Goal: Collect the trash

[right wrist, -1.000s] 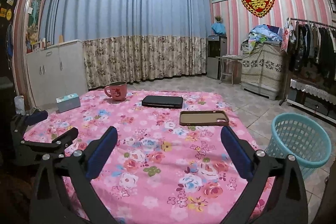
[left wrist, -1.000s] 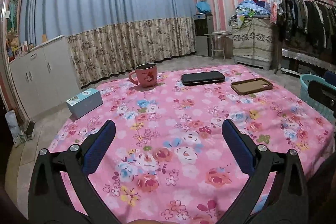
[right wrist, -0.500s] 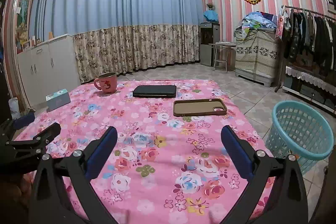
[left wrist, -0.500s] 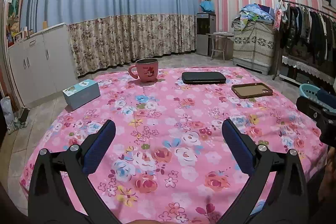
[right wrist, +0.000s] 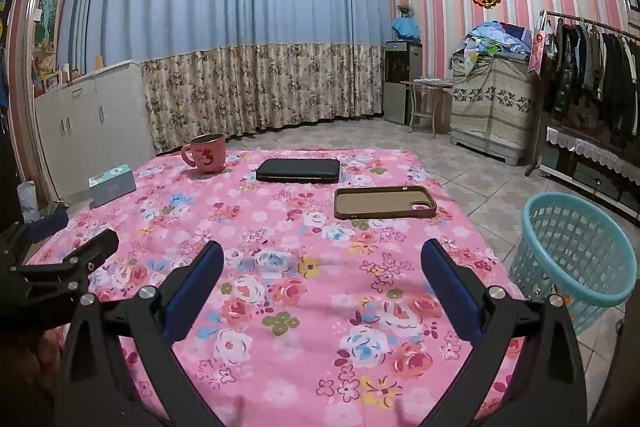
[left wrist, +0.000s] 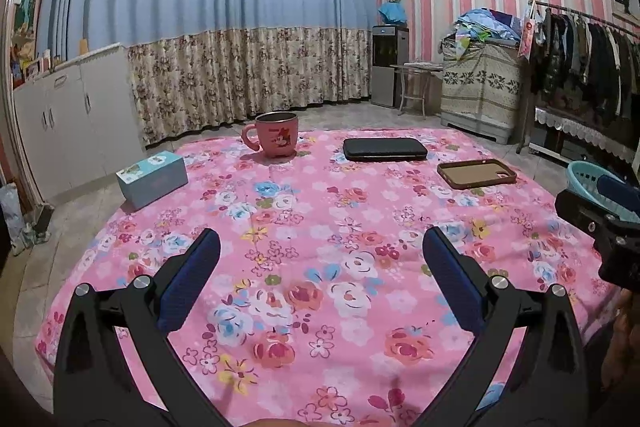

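A table with a pink flowered cloth (left wrist: 320,227) (right wrist: 288,227) holds a pink mug (left wrist: 276,139) (right wrist: 206,153), a small light blue box (left wrist: 152,173) (right wrist: 112,183), a black flat case (left wrist: 384,149) (right wrist: 298,170) and a brown phone case (left wrist: 476,173) (right wrist: 385,202). A light blue mesh basket (right wrist: 572,259) (left wrist: 592,181) stands on the floor right of the table. My left gripper (left wrist: 320,259) is open and empty above the near cloth. My right gripper (right wrist: 322,263) is open and empty above the near right part of the cloth.
White cabinets (left wrist: 68,115) line the left wall and long curtains (right wrist: 240,47) the back. A covered chest (right wrist: 492,107), a small stool (right wrist: 424,99) and a clothes rack (right wrist: 592,67) stand at the right on the tiled floor.
Both grippers have drawn back and lowered a little, so the table looks further off. Both stay open and empty. The objects on the table have not moved.
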A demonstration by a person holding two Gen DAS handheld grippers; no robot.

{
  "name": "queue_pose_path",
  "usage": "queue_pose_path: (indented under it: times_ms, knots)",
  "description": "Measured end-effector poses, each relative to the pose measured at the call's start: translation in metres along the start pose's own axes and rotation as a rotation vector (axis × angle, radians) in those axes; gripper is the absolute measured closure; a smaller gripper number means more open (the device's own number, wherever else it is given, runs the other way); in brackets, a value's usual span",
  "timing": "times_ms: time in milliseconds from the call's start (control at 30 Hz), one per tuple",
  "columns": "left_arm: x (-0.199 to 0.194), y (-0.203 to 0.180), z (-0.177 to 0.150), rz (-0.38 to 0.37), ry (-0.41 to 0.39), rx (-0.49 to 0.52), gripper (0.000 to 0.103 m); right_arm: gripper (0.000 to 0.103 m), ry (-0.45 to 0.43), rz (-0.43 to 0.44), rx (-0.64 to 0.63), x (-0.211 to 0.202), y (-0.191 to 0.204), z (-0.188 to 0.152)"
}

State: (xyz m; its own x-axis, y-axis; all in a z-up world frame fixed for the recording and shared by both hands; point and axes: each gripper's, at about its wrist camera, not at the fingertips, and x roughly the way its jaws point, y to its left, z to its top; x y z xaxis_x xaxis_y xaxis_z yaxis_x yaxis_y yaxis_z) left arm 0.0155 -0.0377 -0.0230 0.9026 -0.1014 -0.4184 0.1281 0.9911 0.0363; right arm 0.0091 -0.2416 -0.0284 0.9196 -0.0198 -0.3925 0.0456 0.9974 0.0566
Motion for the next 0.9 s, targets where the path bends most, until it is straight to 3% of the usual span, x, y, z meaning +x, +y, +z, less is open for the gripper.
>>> queue_pose_path:
  times_ms: [900]
  knots:
    - [0.0002, 0.0030, 0.0043, 0.017, 0.000, -0.028, 0.005, 0.006, 0.007, 0.002, 0.002, 0.0044, 0.0010, -0.0015]
